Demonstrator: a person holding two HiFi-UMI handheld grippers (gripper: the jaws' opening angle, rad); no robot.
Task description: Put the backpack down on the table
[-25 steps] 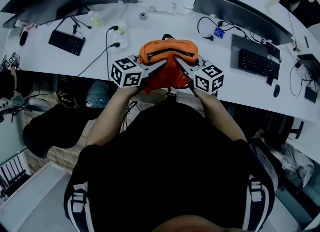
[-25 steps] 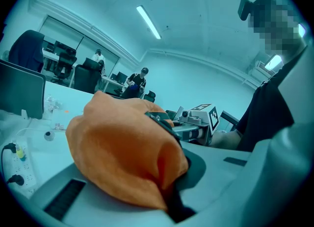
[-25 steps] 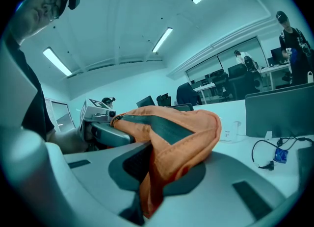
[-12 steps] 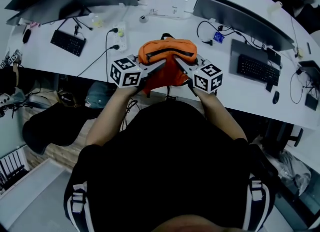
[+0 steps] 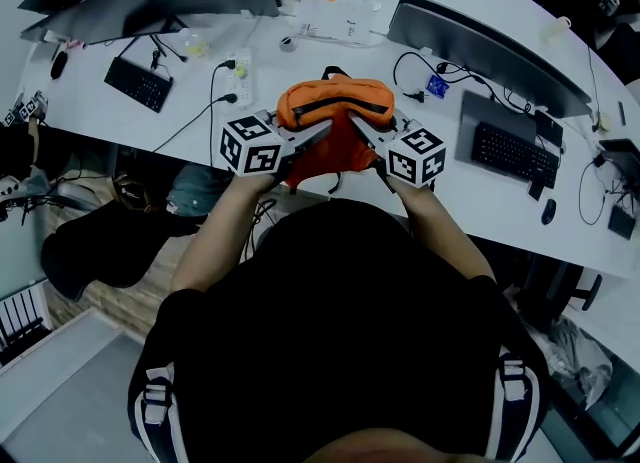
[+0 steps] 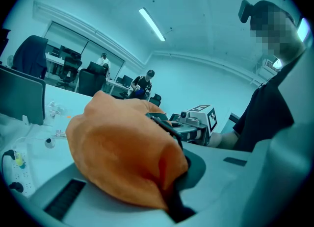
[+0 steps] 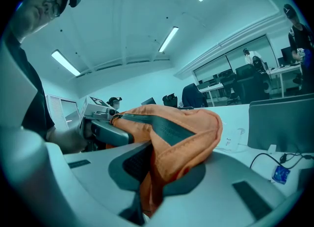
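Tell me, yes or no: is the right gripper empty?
No, the right gripper has its jaws shut on a fold of the orange backpack.

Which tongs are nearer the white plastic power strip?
Left. The left tongs, clamped on the orange fabric backpack, sit near the white power strip; the right tongs clamp the backpack's far side.

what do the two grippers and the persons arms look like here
The left gripper and right gripper each have smooth, pale grey plastic jaws with dark insets, and each carries a white cube printed with black square markers. No cables show on them. The person wears a black short-sleeved top; the forearms are uncovered.
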